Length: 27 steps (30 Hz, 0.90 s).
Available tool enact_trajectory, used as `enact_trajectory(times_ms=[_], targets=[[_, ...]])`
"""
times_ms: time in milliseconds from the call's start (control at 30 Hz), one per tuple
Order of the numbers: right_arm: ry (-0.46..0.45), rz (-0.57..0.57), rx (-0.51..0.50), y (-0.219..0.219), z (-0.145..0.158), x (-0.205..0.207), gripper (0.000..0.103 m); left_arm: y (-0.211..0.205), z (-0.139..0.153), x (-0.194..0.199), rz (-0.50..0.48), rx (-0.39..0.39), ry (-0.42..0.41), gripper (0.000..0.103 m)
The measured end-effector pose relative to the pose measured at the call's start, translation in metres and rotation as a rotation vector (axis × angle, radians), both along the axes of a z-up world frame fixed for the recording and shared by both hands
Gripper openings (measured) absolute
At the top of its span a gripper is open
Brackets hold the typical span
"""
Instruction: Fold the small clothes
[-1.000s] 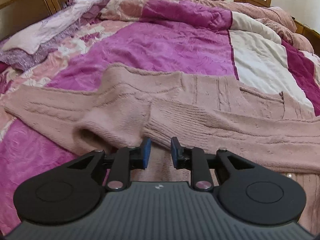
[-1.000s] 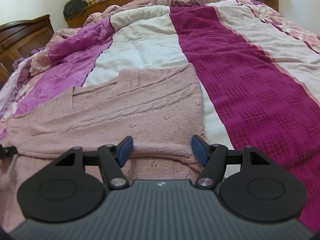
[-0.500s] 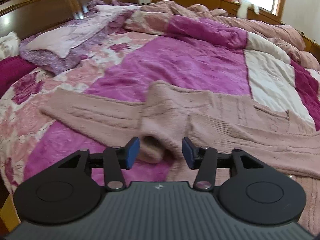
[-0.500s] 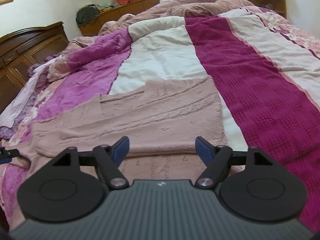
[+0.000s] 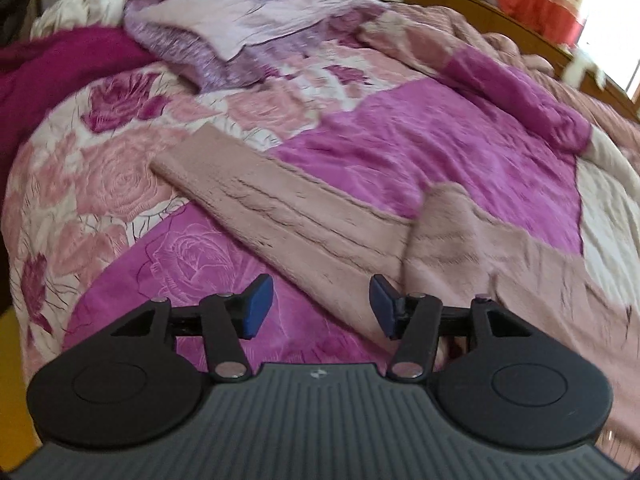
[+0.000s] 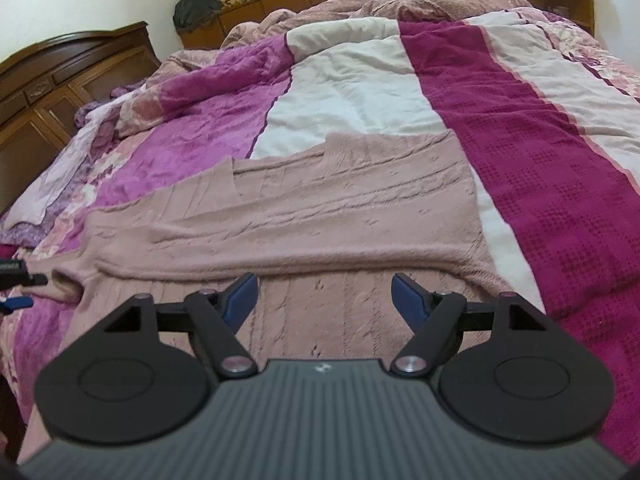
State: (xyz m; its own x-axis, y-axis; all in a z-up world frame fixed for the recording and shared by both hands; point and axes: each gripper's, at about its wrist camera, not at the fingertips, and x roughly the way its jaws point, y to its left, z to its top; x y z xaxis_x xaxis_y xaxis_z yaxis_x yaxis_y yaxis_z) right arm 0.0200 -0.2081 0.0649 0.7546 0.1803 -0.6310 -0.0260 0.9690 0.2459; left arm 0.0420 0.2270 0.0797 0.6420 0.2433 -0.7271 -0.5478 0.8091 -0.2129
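both my grippers, left (image 5: 318,306) and right (image 6: 324,300), hang jaws wide, empty; sweater (image 6: 320,216) sleeve (image 5: 256,208) at 11 o'clock awaits folding in.

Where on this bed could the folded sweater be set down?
Free: the cream stripe between sweater and rumpled pink duvet; the maroon stripe beside the sweater. Crowded: the lilac clothes near the headboard.

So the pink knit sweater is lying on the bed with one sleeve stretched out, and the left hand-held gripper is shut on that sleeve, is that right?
Not quite: the left hand-held gripper is open and holds nothing, as the left wrist view shows. The pink knit sweater does lie on the bed, and one sleeve is stretched out.
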Motion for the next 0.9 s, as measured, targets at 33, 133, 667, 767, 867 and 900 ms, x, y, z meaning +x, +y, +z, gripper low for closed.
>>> enact_trajectory(times_ms=[33,133,667,767,867,900], targets=[[0.007,0.004,-0.003,0.002,-0.001,0.000,0.075,0.004,-0.004,0.005,0.014,-0.015,0.002,0.061],[0.021,0.013,-0.013,0.007,-0.004,-0.002,0.075,0.015,-0.019,0.020,0.056,-0.047,0.018,0.061],[0.103,0.036,-0.046,0.020,-0.027,-0.002,0.075,0.028,-0.042,0.057,0.082,0.019,-0.026,0.064],[0.111,0.036,-0.047,0.021,-0.029,-0.002,0.075,0.028,-0.046,0.068,0.040,0.067,-0.035,0.064],[0.112,0.035,-0.048,0.022,-0.029,-0.002,0.075,0.028,-0.049,0.075,0.012,0.111,-0.051,0.051],[0.114,0.035,-0.047,0.022,-0.030,-0.002,0.075,0.028,-0.049,0.076,0.010,0.119,-0.054,0.043]])
